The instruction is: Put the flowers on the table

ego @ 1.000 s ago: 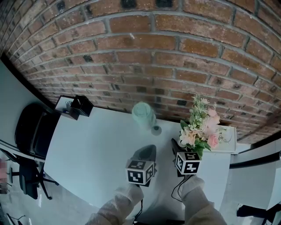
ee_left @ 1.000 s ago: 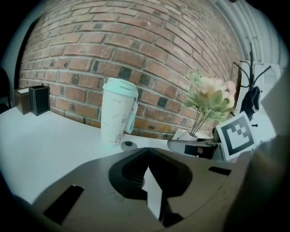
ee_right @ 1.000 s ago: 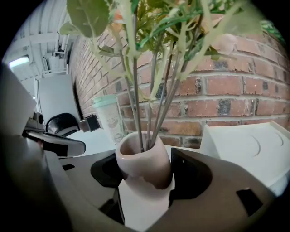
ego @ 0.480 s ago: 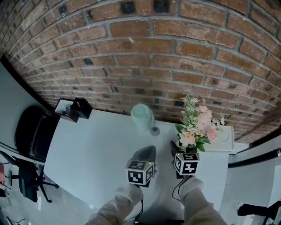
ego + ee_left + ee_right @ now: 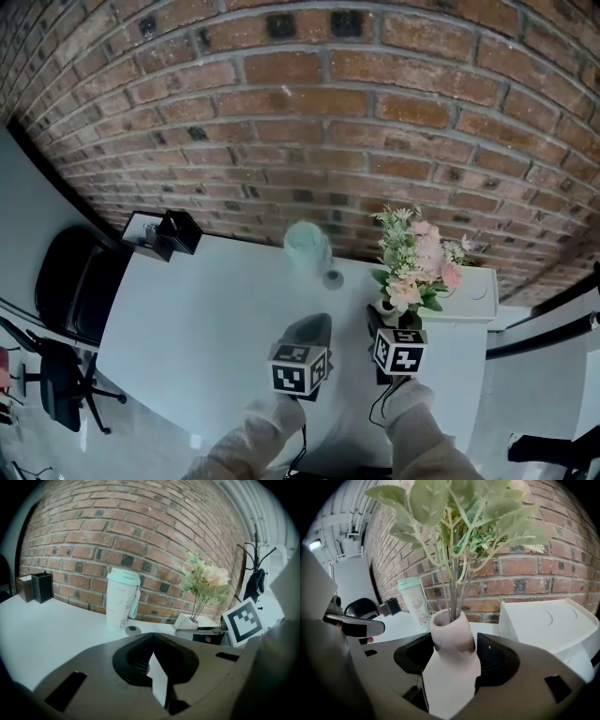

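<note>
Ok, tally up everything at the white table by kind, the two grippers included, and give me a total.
Grippers: 2 (left gripper, right gripper)
Vase of flowers: 1
Mint cup: 1
Round disc: 1
Small boxes: 2 (black box, box beside it)
White box: 1
Total: 8

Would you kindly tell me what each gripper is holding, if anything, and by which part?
The right gripper holds the pale pink flower vase by its neck; the left gripper is shut on nothing.

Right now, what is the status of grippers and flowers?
Left gripper shut, empty. Right gripper shut on vase, flowers upright. Mint cup left of it, white box right.
</note>
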A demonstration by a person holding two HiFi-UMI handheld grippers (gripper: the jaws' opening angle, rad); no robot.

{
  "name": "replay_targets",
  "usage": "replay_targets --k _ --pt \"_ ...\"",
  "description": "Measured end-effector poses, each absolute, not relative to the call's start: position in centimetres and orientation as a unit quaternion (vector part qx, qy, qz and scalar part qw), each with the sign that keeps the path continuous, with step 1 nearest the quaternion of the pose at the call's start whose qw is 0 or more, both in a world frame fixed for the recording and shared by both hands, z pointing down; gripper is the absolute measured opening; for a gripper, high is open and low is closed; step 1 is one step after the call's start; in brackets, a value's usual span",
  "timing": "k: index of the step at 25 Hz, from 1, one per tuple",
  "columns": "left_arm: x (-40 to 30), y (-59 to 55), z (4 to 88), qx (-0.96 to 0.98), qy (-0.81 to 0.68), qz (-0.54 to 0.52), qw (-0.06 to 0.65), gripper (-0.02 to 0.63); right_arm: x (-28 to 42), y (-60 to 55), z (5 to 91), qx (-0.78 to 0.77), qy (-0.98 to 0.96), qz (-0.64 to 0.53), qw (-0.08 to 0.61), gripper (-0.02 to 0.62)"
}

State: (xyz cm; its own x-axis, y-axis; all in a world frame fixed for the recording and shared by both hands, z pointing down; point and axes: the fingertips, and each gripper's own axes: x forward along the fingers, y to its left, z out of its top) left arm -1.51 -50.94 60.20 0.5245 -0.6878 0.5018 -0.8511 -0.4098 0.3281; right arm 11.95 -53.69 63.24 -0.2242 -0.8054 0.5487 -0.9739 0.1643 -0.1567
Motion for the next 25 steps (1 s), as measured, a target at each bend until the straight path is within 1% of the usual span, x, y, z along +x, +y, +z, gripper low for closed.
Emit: replay_targets --k 14,20,25 --pt "-2.7 -46.7 58.0 0.826 -0.475 0.135 0.274 0.009 12.2 -49.1 60.1 0.616 -0.731 0.254 0.147 0.242" --pt "-3.8 -43.1 56.4 0.826 -0.478 0.126 0.270 0.009 10.5 -46.0 57.0 0.608 -0.747 0.241 0.118 0.241" --pt "-4.9 -39.4 55.2 0.829 -0.479 0.117 0.263 0.009 9.0 -42.1 55.4 0.602 -0.754 0.237 0.115 0.241"
